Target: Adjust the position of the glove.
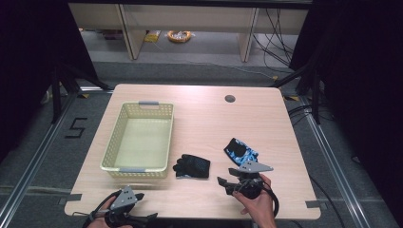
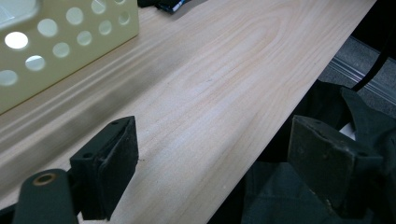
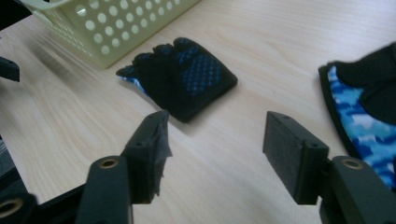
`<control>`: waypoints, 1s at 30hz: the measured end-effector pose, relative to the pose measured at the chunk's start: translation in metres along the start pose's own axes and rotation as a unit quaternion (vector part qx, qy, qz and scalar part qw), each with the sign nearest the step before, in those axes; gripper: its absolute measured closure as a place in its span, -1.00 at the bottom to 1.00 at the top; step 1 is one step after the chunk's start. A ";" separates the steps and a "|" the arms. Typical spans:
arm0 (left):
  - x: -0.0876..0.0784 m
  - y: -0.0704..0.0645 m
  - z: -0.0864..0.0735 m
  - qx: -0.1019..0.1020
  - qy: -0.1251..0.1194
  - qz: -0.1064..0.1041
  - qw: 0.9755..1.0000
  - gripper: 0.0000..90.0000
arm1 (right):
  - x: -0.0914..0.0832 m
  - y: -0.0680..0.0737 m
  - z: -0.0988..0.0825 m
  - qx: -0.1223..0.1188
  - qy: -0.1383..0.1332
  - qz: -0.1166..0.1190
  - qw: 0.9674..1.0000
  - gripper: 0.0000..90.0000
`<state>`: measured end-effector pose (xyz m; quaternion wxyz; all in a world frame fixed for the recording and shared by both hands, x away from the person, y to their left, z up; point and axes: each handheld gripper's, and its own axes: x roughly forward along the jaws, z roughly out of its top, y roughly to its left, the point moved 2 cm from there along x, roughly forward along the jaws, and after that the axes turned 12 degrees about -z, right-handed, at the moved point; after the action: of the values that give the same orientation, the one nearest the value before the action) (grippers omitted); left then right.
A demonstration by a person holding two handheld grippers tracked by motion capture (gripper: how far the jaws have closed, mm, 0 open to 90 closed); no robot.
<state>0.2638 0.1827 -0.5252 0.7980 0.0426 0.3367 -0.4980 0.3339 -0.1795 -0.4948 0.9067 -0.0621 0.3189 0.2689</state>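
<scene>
The black glove (image 3: 182, 74) lies flat on the wooden table (image 1: 204, 118), just ahead of the right gripper (image 3: 215, 149), beside the perforated plastic basket (image 1: 139, 137); a blue patterned glove (image 1: 241, 151) lies to its right. Its fabric is knit with a dotted grip palm. The right gripper's jaws stand apart, empty; the left gripper (image 2: 210, 168) hangs wide open over the table's near edge.

A black glove (image 1: 192, 166) with blue-dotted grip lies flat on the wooden table, fingers toward the basket, just beside its near right corner; a second glove (image 1: 241, 151), black with blue camouflage print, lies flat to its right, well apart from the first.
</scene>
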 end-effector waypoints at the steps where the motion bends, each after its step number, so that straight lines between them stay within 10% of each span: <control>1: 0.000 0.000 0.000 0.000 -0.001 0.001 1.000 -0.65 | 0.004 0.004 0.006 -0.007 0.000 -0.001 1.000 -0.05; 15: -0.001 0.001 0.000 -0.003 -0.004 0.004 1.000 -0.65 | 0.039 0.039 0.042 -0.087 0.009 0.015 0.996 0.16; 30: -0.004 0.003 0.001 0.006 0.007 0.005 1.000 -0.65 | 0.087 0.053 0.050 -0.110 0.061 0.016 0.992 0.51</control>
<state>0.2652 0.1866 -0.5233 0.7977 0.0527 0.3391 -0.4959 0.3898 -0.0812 -0.5055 0.8686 -0.1729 0.3431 0.3128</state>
